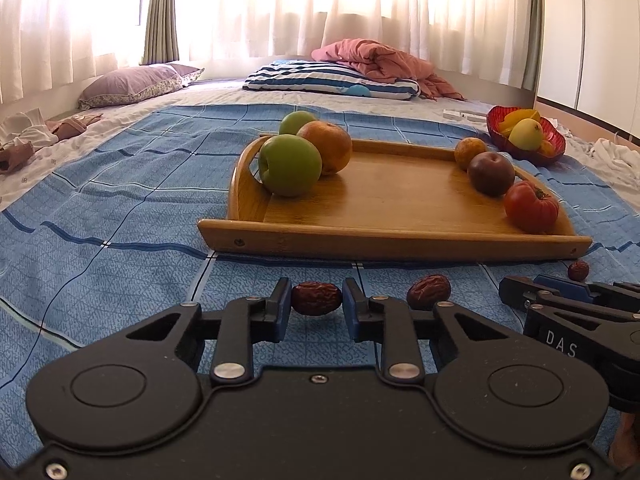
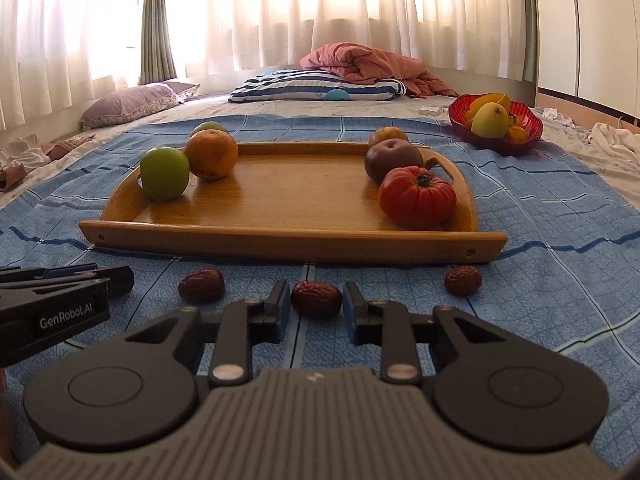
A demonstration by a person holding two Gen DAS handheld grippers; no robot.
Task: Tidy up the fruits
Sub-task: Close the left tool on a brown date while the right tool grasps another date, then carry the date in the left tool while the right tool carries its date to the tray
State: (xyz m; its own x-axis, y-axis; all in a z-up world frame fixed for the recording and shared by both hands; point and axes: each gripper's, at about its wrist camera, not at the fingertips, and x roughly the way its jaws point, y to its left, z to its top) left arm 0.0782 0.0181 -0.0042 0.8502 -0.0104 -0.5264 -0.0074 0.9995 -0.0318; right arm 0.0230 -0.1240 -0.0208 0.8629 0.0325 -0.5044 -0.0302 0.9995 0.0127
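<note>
Each gripper [image 1: 316, 300] [image 2: 316, 300] closes on one of three dates [image 2: 201, 285]; six fruits sit on one tray [image 2: 288, 240].

A tray [image 2: 280, 236] lies on the bed [image 2: 560, 240]. Three dates [image 2: 316, 298] lie before it, a bowl [image 2: 496, 142] behind right. Apples [image 2: 164, 178] sit at its left end, a tomato [image 2: 416, 198] right, probably touching the rim.

Bedroom — bed [image 1: 120, 216] under a blue checked cover, lilac pillow [image 1: 132, 85], striped pillow [image 1: 328, 78], crumpled pink quilt [image 1: 384, 60] at the far end. Sheer white curtains [image 2: 320, 12] backlit bright, olive drape [image 2: 156, 20] left — white wardrobe doors [image 2: 592, 32] right.
</note>
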